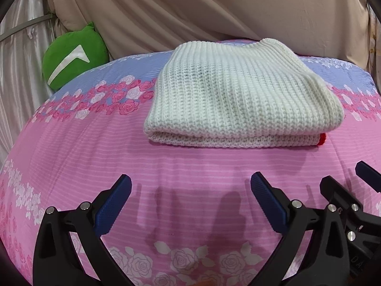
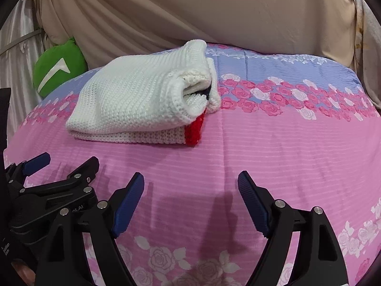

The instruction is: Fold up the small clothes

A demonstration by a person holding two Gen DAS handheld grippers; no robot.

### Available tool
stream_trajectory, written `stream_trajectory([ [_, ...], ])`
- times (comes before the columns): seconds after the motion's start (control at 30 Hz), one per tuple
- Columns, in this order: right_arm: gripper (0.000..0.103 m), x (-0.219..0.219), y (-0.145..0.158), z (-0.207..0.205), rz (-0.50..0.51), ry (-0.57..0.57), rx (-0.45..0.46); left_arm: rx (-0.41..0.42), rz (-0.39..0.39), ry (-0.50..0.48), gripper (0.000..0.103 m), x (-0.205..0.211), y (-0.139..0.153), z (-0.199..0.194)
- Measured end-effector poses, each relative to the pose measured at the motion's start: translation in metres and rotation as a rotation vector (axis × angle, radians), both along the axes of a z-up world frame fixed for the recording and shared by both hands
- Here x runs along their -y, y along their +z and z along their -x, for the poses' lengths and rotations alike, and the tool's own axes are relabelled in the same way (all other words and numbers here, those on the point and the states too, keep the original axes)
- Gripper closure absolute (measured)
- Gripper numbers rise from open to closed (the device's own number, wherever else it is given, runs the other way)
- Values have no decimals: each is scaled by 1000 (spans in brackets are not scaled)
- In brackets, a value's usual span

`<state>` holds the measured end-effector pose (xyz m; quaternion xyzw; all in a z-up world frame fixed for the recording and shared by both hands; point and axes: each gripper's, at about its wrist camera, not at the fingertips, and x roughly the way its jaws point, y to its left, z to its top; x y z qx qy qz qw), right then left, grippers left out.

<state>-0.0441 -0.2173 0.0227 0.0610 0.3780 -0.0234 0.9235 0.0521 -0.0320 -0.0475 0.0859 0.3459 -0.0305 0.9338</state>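
A white knitted garment (image 1: 238, 95) lies folded into a thick rectangle on the pink floral bedspread (image 1: 190, 166). A red strip shows at its near right corner (image 2: 194, 130). In the right wrist view the garment (image 2: 133, 100) sits to the upper left, with a rolled opening at its right end. My left gripper (image 1: 190, 186) is open and empty, hovering above the bedspread in front of the garment. My right gripper (image 2: 190, 183) is open and empty, beside the left one and to the right of the garment. Each gripper shows at the edge of the other's view.
A green cushion (image 1: 73, 62) with a white mark leans at the back left of the bed. Beige draped fabric (image 1: 214, 7) hangs behind the bed. A shiny pale curtain (image 1: 19, 71) is at the left.
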Motion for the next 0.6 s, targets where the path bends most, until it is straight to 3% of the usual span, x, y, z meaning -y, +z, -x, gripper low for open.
stream_trajectory([
  [0.6, 24, 2, 2, 2, 9, -7, 14, 30, -43, 19, 5, 3, 1, 5],
])
